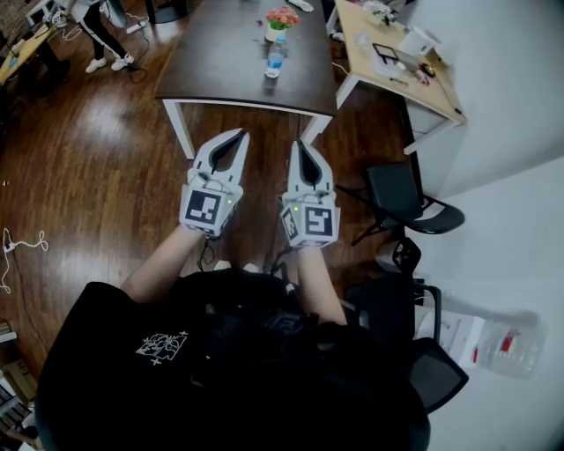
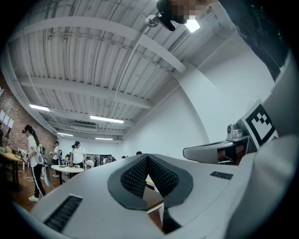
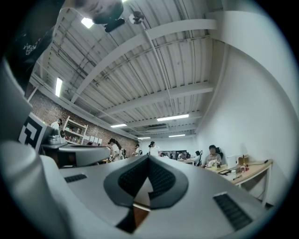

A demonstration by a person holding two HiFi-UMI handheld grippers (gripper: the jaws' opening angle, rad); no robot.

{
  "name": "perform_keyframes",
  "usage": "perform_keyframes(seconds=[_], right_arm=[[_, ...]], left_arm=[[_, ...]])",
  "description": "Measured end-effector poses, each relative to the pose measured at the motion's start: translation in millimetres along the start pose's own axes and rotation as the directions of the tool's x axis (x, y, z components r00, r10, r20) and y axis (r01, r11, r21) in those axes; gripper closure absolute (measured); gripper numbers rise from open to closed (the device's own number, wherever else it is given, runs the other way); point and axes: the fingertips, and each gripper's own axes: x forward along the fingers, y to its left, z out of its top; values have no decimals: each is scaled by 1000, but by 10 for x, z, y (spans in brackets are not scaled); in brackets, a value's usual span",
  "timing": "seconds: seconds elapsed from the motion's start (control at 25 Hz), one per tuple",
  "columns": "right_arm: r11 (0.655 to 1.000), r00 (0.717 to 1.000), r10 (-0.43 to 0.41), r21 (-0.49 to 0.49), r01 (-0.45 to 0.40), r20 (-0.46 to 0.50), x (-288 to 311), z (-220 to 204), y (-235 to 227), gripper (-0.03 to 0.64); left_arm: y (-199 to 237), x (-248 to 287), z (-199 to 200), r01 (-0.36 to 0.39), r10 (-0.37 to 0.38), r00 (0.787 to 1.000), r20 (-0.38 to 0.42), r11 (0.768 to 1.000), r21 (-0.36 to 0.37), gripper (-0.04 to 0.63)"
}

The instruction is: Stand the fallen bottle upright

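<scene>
We see the bottle (image 1: 274,62) on the dark table (image 1: 220,53) at upper centre, just below a flower pot (image 1: 279,24); whether it lies or stands we cannot tell. Our left gripper (image 1: 240,135) and right gripper (image 1: 298,144) hang short of the table's near edge, both with jaws pressed together on nothing. Open wooden floor (image 1: 97,167) spreads left; a black chair (image 1: 401,198) sits right.

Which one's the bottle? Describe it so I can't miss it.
Find the dark table with white legs straight ahead. Near its middle stands a pot of pink flowers. The bottle is just on the pot's near side, clear with a blue band, unlike the white pot.
</scene>
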Motion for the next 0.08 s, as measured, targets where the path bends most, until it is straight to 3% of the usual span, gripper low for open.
perform_keyframes(seconds=[0.08], right_arm=[[1000, 1000, -2, -5, 2, 2, 12, -9, 0, 597]], left_arm=[[9, 9, -8, 3, -3, 1000, 3, 1000, 2, 599]])
